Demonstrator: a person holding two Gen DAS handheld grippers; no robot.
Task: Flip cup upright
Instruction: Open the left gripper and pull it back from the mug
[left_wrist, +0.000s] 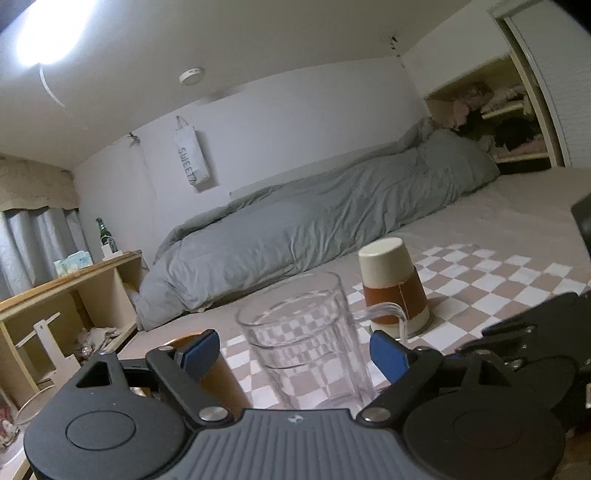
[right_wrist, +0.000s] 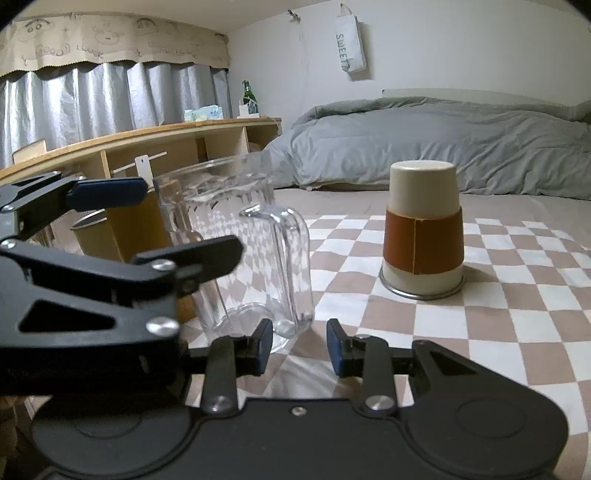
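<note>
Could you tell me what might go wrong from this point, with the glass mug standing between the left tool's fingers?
1. The glass mug stands upright between the open fingers of the left tool; closing unevenly could tip the smooth glass.
2. The right tool, open, sits close to the mug's handle and could knock it.
3. The cream cup is upside down on the soft checkered cloth, which may bunch during flipping.

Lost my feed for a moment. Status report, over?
Left gripper open around the upright clear glass mug. Right gripper open, empty. Cream cup with brown sleeve upside down on the checkered cloth, nothing blocking it.
</note>
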